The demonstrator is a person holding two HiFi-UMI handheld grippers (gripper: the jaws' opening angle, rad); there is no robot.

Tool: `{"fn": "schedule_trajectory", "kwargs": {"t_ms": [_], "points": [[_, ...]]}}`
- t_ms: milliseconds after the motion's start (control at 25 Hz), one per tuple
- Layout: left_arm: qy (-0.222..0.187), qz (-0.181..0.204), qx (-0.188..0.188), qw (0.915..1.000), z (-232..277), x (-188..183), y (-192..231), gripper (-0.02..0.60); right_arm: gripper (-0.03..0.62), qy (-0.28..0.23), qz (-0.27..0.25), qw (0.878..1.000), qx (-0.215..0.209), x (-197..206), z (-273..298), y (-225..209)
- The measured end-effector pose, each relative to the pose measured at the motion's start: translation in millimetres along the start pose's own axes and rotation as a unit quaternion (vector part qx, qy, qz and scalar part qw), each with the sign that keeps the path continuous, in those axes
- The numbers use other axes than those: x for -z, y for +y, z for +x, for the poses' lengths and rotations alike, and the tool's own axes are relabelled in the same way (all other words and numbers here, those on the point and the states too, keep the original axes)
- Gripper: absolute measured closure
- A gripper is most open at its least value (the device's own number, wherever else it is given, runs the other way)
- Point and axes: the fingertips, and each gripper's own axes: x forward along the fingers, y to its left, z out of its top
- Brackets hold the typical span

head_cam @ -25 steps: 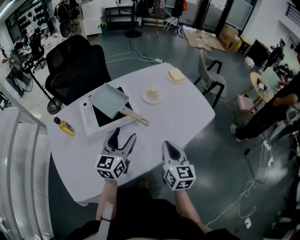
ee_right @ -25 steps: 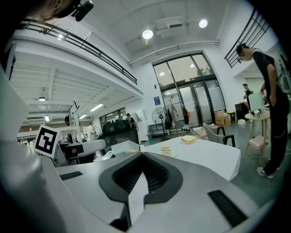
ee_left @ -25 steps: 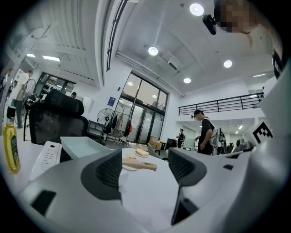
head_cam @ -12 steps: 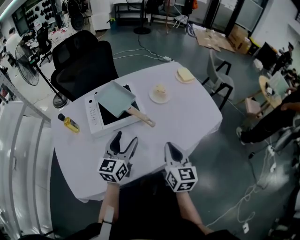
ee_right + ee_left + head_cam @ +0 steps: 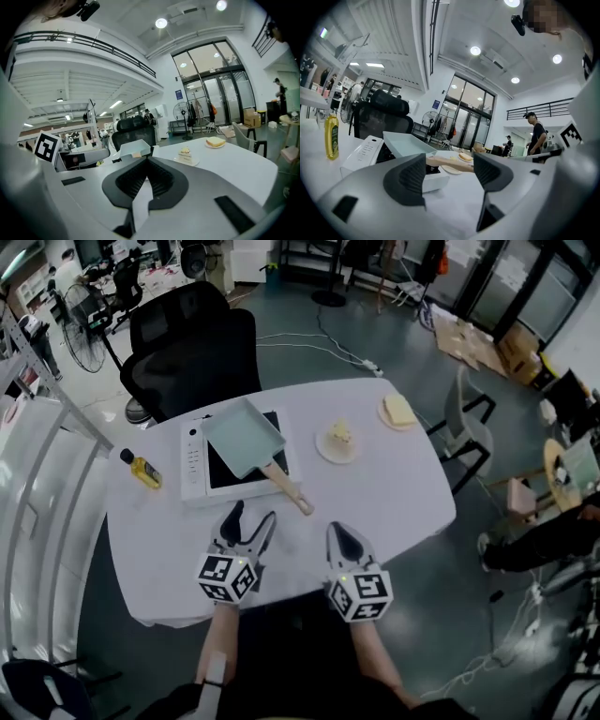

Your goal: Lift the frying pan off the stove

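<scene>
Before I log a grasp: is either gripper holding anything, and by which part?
Nothing is held. The left gripper is open, the right gripper shut and empty; the pale blue rectangular frying pan sits on the white stove.

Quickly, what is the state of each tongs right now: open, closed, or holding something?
The left tongs are open, holding nothing.
The right tongs are closed, holding nothing.
</scene>
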Motion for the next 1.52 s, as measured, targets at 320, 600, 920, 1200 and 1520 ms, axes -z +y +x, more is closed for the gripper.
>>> {"fn": "schedule_trajectory", "kwargs": {"t_ms": [320, 600, 920, 1200, 1520], "points": [[-0.018, -0.010, -0.056, 0.9982, 36, -10, 5, 0.276, 0.589, 0.024, -0.015, 0.997, -0.073, -12, 49, -27], [-0.036, -0.022, -0.113, 0.9927, 52, -15, 15, 0.276, 0.589, 0.042, -0.034, 0.988, -0.142, -22, 92, -35], [-0.046, -0.053, -0.182, 0.9809, 49, 0, 24, 0.276, 0.589, 0.074, -0.041, 0.973, -0.215, -12, 127, -31], [-0.049, -0.090, -0.211, 0.9722, 51, 12, 20, 0.276, 0.589, 0.089, -0.054, 0.959, -0.263, -9, 144, -25], [-0.146, -0.311, -0.121, 0.9314, 61, -1, 18, 0.276, 0.589, 0.106, -0.055, 0.953, -0.277, 0, 152, -36]]}}
